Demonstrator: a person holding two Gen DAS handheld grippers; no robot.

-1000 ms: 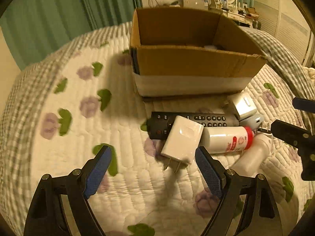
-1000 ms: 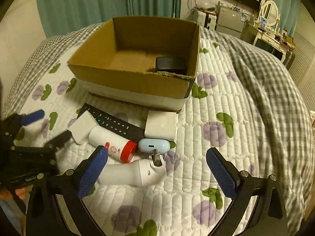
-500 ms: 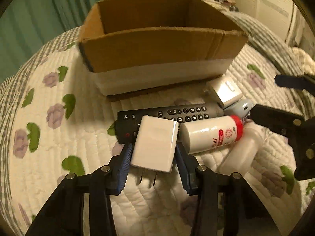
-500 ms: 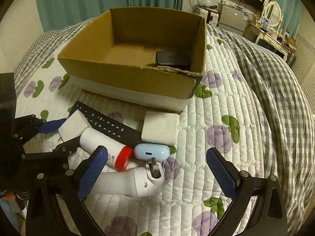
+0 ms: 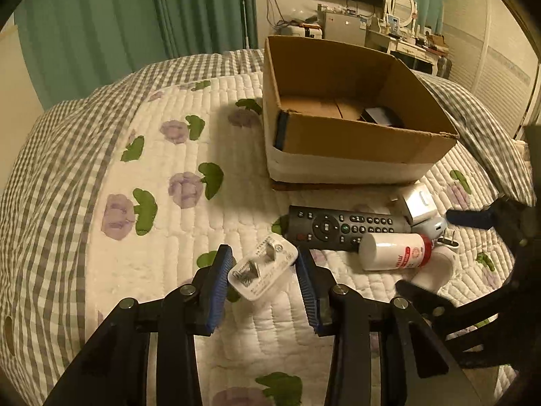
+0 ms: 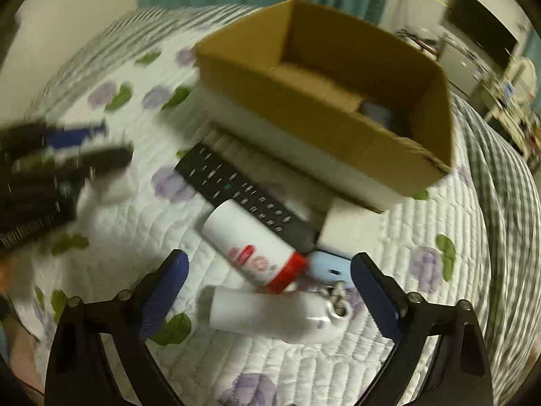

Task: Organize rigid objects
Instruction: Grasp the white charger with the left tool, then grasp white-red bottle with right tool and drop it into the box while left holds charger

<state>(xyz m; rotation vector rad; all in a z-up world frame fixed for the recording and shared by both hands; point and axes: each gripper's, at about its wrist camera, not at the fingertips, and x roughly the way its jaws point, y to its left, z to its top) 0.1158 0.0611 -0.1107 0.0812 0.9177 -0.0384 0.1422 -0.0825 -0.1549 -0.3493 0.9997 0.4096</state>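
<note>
My left gripper point(image 5: 265, 267) is shut on a white plug charger point(image 5: 262, 269), held above the quilt with its prongs facing the camera. On the bed lie a black remote point(image 5: 341, 228), a white bottle with a red cap point(image 5: 394, 250), a white curved device point(image 6: 280, 311), a pale blue case point(image 6: 329, 265) and a white square block point(image 5: 417, 203). An open cardboard box point(image 5: 355, 135) behind them holds a dark object point(image 5: 382, 116). My right gripper point(image 6: 267, 292) is open over the curved device and bottle. The right wrist view is blurred.
The quilted bedspread point(image 5: 152, 203) with purple flowers has a grey checked border point(image 5: 50, 169). Green curtains point(image 5: 135, 17) hang behind. A TV and dresser point(image 5: 372, 0) stand at the far back.
My left gripper has lifted the white charger off the pile and drawn it back left, tilting it prongs-up. My right gripper has moved in lower over the curved device and bottle.
</note>
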